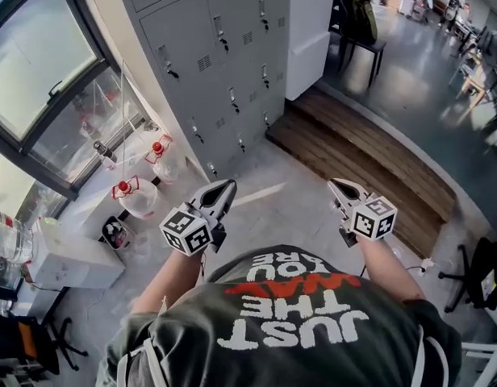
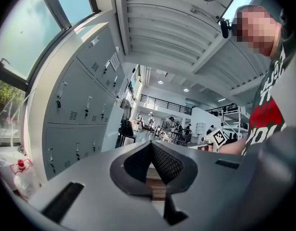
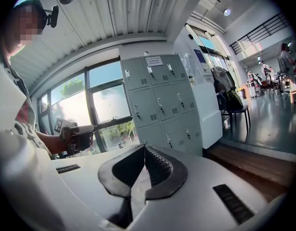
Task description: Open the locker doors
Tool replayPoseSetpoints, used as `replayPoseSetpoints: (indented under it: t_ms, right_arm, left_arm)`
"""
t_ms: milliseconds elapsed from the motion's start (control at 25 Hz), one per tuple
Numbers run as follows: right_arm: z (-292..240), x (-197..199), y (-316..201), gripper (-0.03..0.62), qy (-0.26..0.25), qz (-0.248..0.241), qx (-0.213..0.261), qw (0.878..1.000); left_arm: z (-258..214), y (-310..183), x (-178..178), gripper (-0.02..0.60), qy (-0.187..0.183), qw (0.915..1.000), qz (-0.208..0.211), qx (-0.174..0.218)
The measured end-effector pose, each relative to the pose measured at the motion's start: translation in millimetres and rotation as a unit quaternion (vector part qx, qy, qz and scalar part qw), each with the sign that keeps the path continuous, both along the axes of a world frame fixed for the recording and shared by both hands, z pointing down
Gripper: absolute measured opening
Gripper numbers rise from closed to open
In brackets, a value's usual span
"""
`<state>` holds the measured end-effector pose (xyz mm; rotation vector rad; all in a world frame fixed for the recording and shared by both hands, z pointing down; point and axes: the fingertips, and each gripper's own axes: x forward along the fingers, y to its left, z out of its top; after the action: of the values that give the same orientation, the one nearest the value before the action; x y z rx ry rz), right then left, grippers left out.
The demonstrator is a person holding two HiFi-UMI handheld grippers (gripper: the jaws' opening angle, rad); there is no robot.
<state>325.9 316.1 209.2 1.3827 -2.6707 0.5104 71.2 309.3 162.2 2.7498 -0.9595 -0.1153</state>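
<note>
Standing well short of the grey lockers (image 1: 224,63), the person holds both grippers out ahead at about the same height, neither touching anything. The left gripper (image 2: 150,144) has its fingers pressed together at the tips with nothing between them, and the right gripper (image 3: 144,147) shows the same: ridged pads meeting, nothing pinched. The lockers stand against the wall beside the big window (image 1: 39,55), ahead and to the left in the head view, and every door that shows is closed, each with a small latch handle. A white cabinet (image 1: 309,31) stands just beside the lockers on their far side, and a low wooden platform (image 1: 353,156) runs along the floor in front of it. Clear water jugs with red caps (image 1: 139,196) sit on the floor under the window
</note>
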Motion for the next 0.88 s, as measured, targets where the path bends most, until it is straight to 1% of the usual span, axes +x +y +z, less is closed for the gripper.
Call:
replayPoseSetpoints:
  t_ms: [80,200,280,400,520,640,760,880]
  right_arm:
    - [8,6,-9,0.037,-0.006,0.003,-0.008,1.0]
    - [21,4,-31,0.037,-0.013,0.006,-0.02,1.0]
    - [31,-4,-52,0.037,-0.011,0.008,-0.028,1.0]
    - [46,-23,-97,0.037,-0.007,0.02,-0.036,0.999]
    - [53,-48,-157,0.037,-0.002,0.037,-0.031,0.999]
    - [50,-78,-224,0.037,-0.01,0.065,-0.025,0.998]
    - [38,-104,-292,0.037,-0.015,0.086,-0.026,0.996]
    - [27,-123,-353,0.037,-0.008,0.099,-0.025,0.995]
  left_arm:
    - [4,-8,2,0.006,-0.004,1.0,-0.002,-0.005]
    - [12,-32,-7,0.006,-0.007,0.9999,-0.008,-0.012]
    - [20,-56,-20,0.006,-0.007,0.9998,-0.008,-0.014]
    - [36,-109,-43,0.006,0.0,0.9998,0.0,-0.019]
    - [48,-178,-66,0.006,0.002,0.9995,0.026,-0.014]
    - [49,-252,-87,0.006,-0.006,0.9975,0.069,-0.008]
    - [41,-315,-99,0.006,-0.021,0.9932,0.114,-0.006]
    - [39,-366,-105,0.006,-0.038,0.9879,0.15,0.001]
